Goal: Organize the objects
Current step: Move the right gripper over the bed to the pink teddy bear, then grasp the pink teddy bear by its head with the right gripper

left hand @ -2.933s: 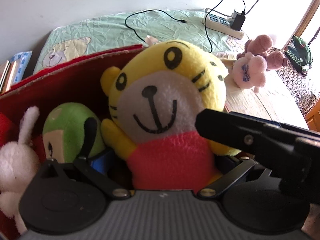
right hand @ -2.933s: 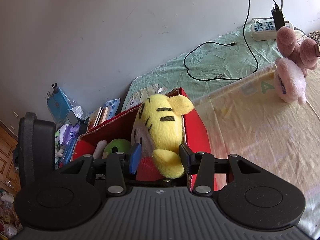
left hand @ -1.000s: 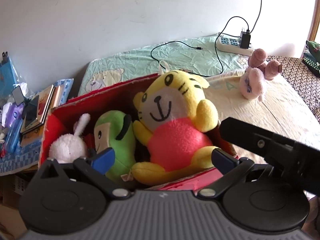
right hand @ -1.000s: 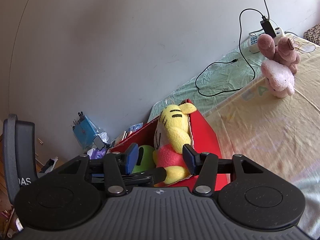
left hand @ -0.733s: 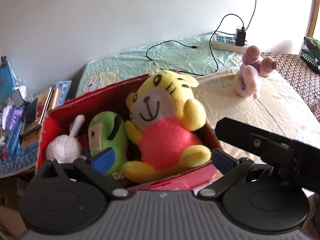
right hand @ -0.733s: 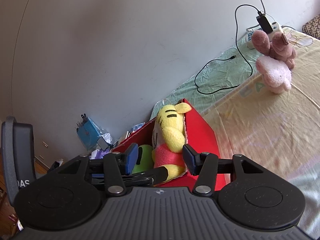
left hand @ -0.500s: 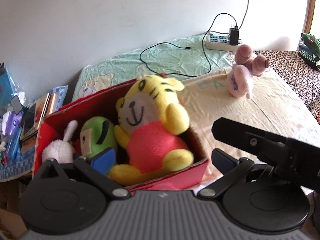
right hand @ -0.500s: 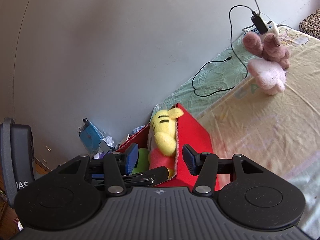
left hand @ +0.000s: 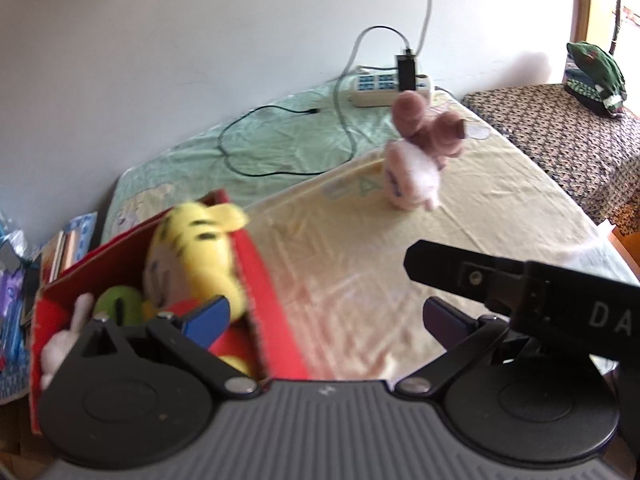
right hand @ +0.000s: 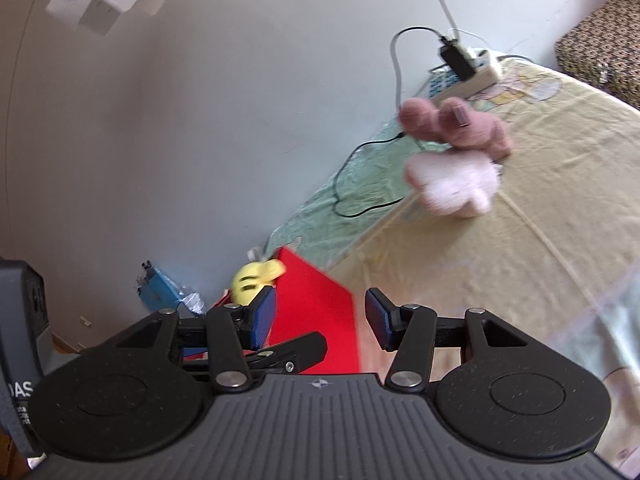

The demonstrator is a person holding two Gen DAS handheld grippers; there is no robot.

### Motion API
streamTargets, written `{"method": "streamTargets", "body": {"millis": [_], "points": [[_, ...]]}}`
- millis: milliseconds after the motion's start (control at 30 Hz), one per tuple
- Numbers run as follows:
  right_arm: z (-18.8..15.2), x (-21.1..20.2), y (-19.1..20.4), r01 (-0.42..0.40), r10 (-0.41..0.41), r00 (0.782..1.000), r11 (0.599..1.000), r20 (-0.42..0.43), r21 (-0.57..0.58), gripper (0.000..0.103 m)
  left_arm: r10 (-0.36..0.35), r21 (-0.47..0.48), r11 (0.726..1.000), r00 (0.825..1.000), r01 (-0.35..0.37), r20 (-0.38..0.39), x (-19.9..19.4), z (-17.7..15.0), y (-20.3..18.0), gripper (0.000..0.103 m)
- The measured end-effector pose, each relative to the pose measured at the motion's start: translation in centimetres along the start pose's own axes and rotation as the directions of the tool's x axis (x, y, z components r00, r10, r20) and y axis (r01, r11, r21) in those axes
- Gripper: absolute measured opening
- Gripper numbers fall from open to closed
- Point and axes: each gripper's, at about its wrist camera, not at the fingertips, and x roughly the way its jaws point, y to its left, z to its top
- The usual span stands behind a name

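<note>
You have four plush toys in sight and one box. Three toys sit in the red cardboard box (left hand: 276, 320) at the left edge of the bed: a yellow tiger plush (left hand: 196, 252) leaning against the box's right wall, a green plush (left hand: 118, 300) beside it, and a white bunny plush (left hand: 66, 340) at the far left end. The fourth, a pink plush (left hand: 416, 160) with darker pink ears, lies out on the yellow sheet (left hand: 480, 216), well apart from the box and near a white power strip (left hand: 384, 88) by the wall. One black cable (left hand: 280, 140) loops across the green sheet (left hand: 280, 136) behind the box.

Your left gripper (left hand: 326, 316) has its blue-padded fingers spread wide with nothing between them; it hovers over the box's right wall and the bare sheet. Your right gripper (right hand: 318, 320) is also spread and empty, its fingers framing the red box's side, with the pink plush (right hand: 456, 164) ahead and to the right. Both views are motion-blurred. Books and clutter lie past the box's left end.
</note>
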Motion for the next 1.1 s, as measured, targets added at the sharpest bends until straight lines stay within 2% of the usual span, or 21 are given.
{"method": "streamTargets", "body": {"millis": [233, 467, 733, 867, 967, 1100], "points": [[2.3, -0.6, -4.3, 0.050, -0.049, 0.999, 0.997, -0.015, 0.057, 0.054, -0.045, -0.002, 0.999, 0.998, 0.045, -0.045, 3.1, 1.6, -3.4, 0.102], [4.6, -0.4, -8.5, 0.095, -0.092, 0.995, 0.988, -0.032, 0.120, 0.054, -0.100, -0.030, 0.995, 0.994, 0.099, -0.041, 5.8, 2.8, -5.3, 0.102], [9.8, 0.5, -12.2, 0.100, -0.105, 0.994, 0.979, 0.020, 0.177, 0.054, -0.191, -0.070, 0.978, 0.980, 0.194, 0.052, 7.1, 5.3, -5.0, 0.102], [12.6, 1.9, -13.7, 0.087, -0.095, 0.995, 0.973, 0.030, 0.213, 0.054, -0.242, -0.131, 0.957, 0.961, 0.259, 0.132, 7.2, 8.0, -3.3, 0.102], [14.3, 3.5, -14.4, 0.095, -0.102, 0.995, 0.968, 0.018, 0.231, 0.054, -0.250, -0.183, 0.941, 0.948, 0.286, 0.196, 7.6, 10.1, -2.4, 0.102], [15.6, 5.4, -15.8, 0.076, -0.078, 0.997, 0.950, -0.005, 0.304, 0.054, -0.243, -0.234, 0.926, 0.943, 0.295, 0.227, 9.6, 12.6, -2.0, 0.102]]}}
